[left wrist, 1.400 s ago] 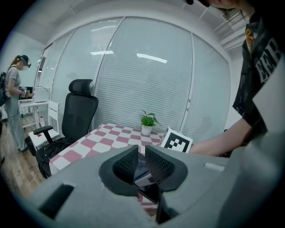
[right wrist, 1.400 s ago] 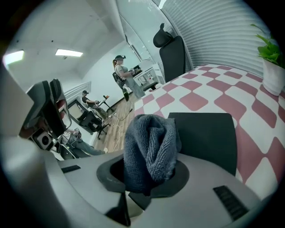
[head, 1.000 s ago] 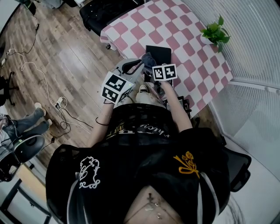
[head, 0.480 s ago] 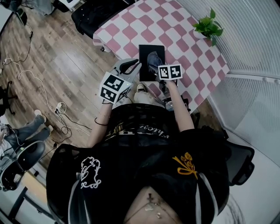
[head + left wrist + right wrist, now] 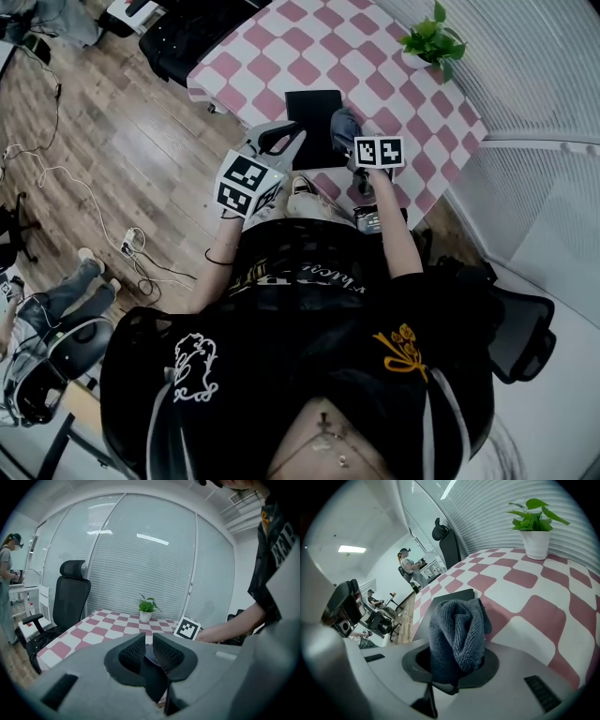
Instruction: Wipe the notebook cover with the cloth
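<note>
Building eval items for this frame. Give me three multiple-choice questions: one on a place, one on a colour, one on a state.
1. Where does the notebook lie?
A) on the floor
B) on the table
C) on a chair

2. What colour is the notebook's cover?
A) white
B) red
C) black

3. What state is the right gripper in?
A) open and empty
B) shut on the cloth
C) shut on the notebook

Answers:
1. B, since the head view shows it flat on the checked tabletop.
2. C, since the cover reads black in both the head view and the right gripper view.
3. B, since the right gripper view shows the folded grey cloth clamped between its fingers.
</note>
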### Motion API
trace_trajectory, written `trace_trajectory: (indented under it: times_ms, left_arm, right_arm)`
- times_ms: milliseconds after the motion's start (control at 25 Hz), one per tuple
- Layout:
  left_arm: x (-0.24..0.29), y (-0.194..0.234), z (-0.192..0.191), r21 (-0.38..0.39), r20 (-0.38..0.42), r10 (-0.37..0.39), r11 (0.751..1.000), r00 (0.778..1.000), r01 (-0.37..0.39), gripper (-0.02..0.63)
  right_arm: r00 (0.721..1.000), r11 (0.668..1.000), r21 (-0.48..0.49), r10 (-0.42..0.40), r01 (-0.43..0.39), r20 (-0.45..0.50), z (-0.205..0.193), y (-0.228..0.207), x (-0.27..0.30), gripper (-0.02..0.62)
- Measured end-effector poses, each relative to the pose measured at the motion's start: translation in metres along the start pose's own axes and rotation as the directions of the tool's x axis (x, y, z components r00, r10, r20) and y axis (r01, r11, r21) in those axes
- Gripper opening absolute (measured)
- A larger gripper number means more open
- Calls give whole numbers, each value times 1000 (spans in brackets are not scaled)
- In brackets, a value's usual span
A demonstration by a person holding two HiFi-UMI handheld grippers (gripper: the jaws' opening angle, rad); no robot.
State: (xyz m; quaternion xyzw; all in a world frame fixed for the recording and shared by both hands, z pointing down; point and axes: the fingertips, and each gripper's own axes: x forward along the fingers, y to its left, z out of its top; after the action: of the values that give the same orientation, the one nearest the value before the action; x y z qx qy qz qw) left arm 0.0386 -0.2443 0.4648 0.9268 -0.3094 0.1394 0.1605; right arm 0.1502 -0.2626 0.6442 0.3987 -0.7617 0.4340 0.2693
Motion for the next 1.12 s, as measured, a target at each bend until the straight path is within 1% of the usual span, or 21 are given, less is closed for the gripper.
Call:
trace_trajectory:
  times_ms: [160, 240, 360, 440, 560, 720, 800, 880, 960, 1000, 1120]
  left_arm:
    - [-1, 1, 2, -1, 4, 8, 1000, 1000, -8, 43]
    - [-4, 4, 2, -5, 5, 17, 1000, 1000, -17, 43]
    - [-9, 9, 0, -10, 6, 32, 999, 999, -32, 43]
    - [-14, 12, -2, -16, 5, 46, 999, 999, -46, 43]
    - [-20, 17, -5, -23, 4, 63, 998, 998, -63, 43]
    - [-23, 18, -8, -32, 4, 69, 997, 998, -69, 43]
    - [-25, 18, -9, -31, 4, 69, 997, 998, -69, 43]
    - [-27, 17, -11, -28, 1, 67, 997, 998, -67, 43]
    - [-28, 14, -13, -31, 1, 61, 998, 998, -61, 43]
    - [-29, 12, -13, -32, 2, 57, 998, 998, -57, 43]
    - [-31, 7, -14, -28, 5, 47, 999, 999, -47, 43]
  right_arm:
    - [1000, 1000, 16, -3, 3, 5, -1, -5, -3, 74]
    - [1000, 1000, 23, -17, 17, -4, -2, -6, -3, 74]
    - [999, 999, -10, -47, 47, -16, 0, 1, -5, 74]
    - [1000, 999, -43, -23, 23, -9, 4, 17, -5, 74]
    - [999, 995, -94, 45, -45, -6, 7, 53, 1, 74]
    - [987, 974, -167, 140, -151, -76, -13, 104, 19, 74]
    - [979, 963, -194, 164, -185, -122, -26, 121, 29, 74]
    - [974, 954, -235, 150, -187, -168, -41, 128, 37, 74]
    - [974, 948, -263, 136, -182, -183, -52, 127, 42, 74]
    - [974, 948, -259, 142, -185, -176, -53, 127, 43, 74]
    - [973, 958, -206, 169, -200, -157, -52, 126, 42, 74]
